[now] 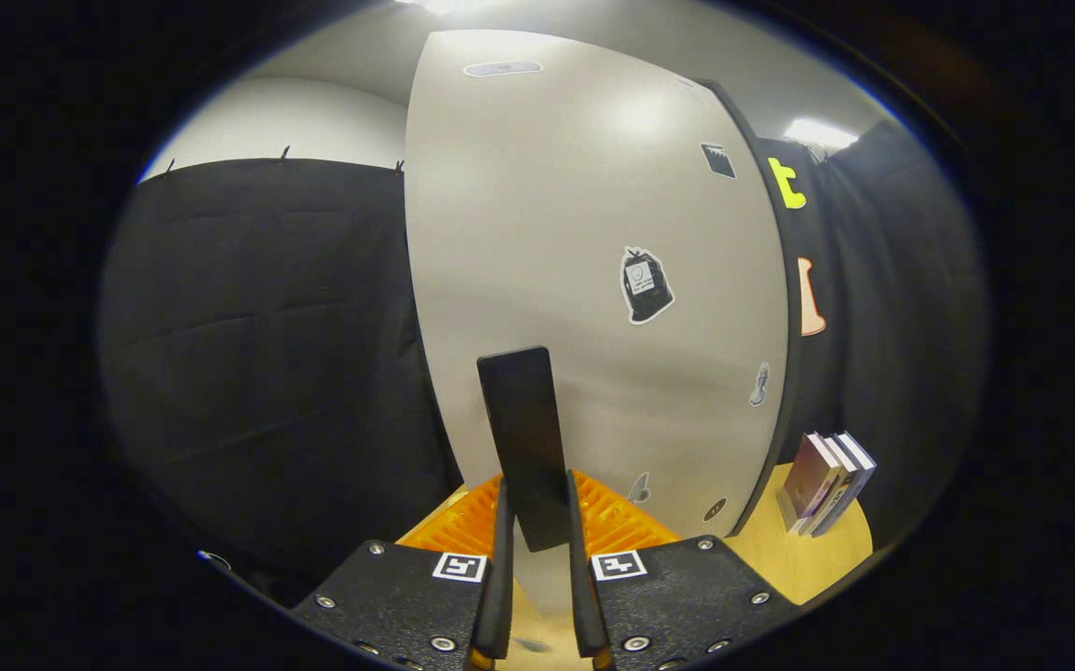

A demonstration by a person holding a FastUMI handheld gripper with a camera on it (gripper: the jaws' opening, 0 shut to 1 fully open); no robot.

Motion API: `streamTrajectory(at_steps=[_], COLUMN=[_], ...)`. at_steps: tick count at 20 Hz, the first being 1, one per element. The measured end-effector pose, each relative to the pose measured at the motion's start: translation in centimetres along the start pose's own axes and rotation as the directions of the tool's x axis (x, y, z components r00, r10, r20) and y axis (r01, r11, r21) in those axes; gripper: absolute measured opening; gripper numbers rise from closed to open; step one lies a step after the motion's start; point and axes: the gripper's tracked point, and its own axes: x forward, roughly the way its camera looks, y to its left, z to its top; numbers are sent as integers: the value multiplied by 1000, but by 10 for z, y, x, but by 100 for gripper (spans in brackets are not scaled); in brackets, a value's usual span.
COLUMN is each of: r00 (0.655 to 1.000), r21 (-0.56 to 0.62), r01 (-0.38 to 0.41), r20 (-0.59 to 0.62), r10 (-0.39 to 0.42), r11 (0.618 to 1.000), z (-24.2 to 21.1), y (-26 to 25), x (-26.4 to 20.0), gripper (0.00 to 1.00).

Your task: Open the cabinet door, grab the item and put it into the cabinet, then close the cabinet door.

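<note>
The white cabinet door (593,242) with several small stickers rises right in front of me. Its black flat handle (521,410) stands upright on the door's lower part. My gripper (537,508) is shut on the handle's lower end, with a finger pressing on each side. To the right of the cabinet, beyond the fingers, a few books (826,480) stand upright together on the wooden table (780,559). The cabinet's inside is hidden behind the door.
A dark edge (784,354) runs down the door's right side. Black cloth walls hang left of the cabinet (267,345) and behind the books (901,326). A ceiling light (817,133) glows at the upper right.
</note>
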Motion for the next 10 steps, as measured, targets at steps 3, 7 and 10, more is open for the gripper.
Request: streamTrajectory(at_steps=[3, 7, 10], r00=[1000, 1000, 1000], r21=[20, 59, 98], r01=[4, 15, 24], r20=[4, 7, 13], r10=[-4, -15, -25], r11=[1000, 998, 995], z=[-2, -4, -4], y=[-5, -11, -15], x=[-1, -4, -7], gripper=[26, 24, 20])
